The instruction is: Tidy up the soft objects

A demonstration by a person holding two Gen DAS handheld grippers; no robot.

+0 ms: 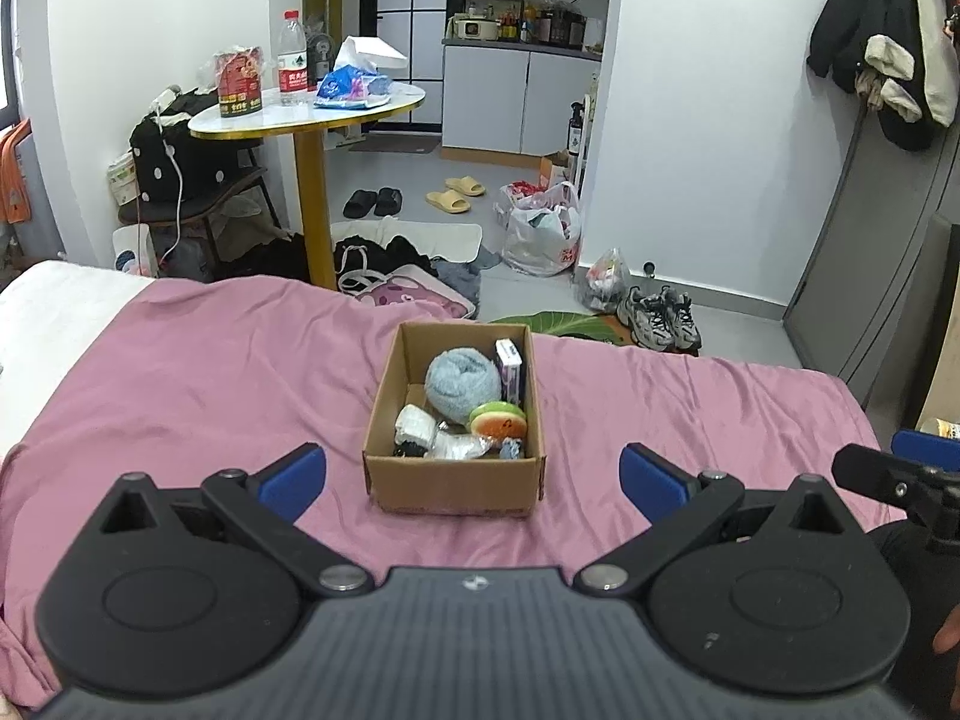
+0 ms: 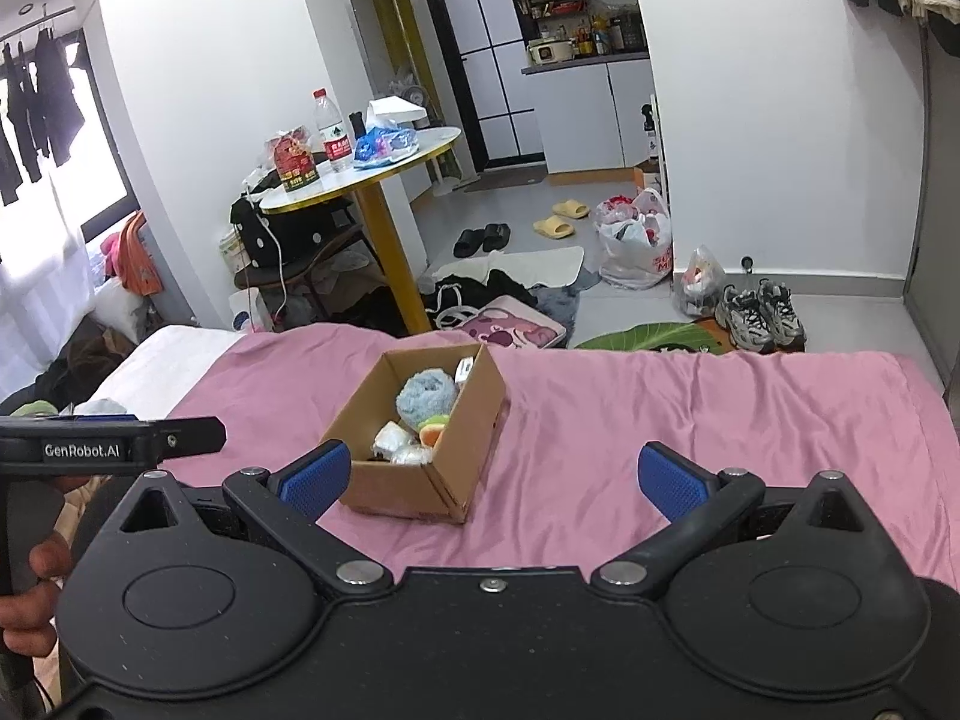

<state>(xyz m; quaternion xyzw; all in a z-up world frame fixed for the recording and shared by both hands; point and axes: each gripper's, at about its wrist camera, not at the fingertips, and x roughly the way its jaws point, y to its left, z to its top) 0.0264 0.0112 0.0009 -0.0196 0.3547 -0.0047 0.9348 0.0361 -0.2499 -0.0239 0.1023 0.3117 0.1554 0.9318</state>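
Note:
A cardboard box (image 1: 451, 483) stands on the pink bed sheet (image 1: 210, 372). It holds a rolled light-blue towel (image 1: 462, 381), a green-and-orange plush toy (image 1: 498, 419), a white rolled sock (image 1: 415, 425), a crinkled white packet (image 1: 456, 447) and a small white-purple carton (image 1: 510, 369). My left gripper (image 1: 473, 474) is open and empty, just in front of the box. My right gripper (image 2: 495, 477) is open and empty, with the box (image 2: 414, 489) ahead to its left. The towel (image 2: 425, 397) and plush toy (image 2: 433, 427) show in that view too.
A round table (image 1: 312, 111) with a bottle and bags stands beyond the bed. Clothes, slippers, plastic bags and sneakers (image 1: 663, 315) lie on the floor. The other handheld gripper shows at the right edge (image 1: 900, 480) and at the left edge (image 2: 108, 447).

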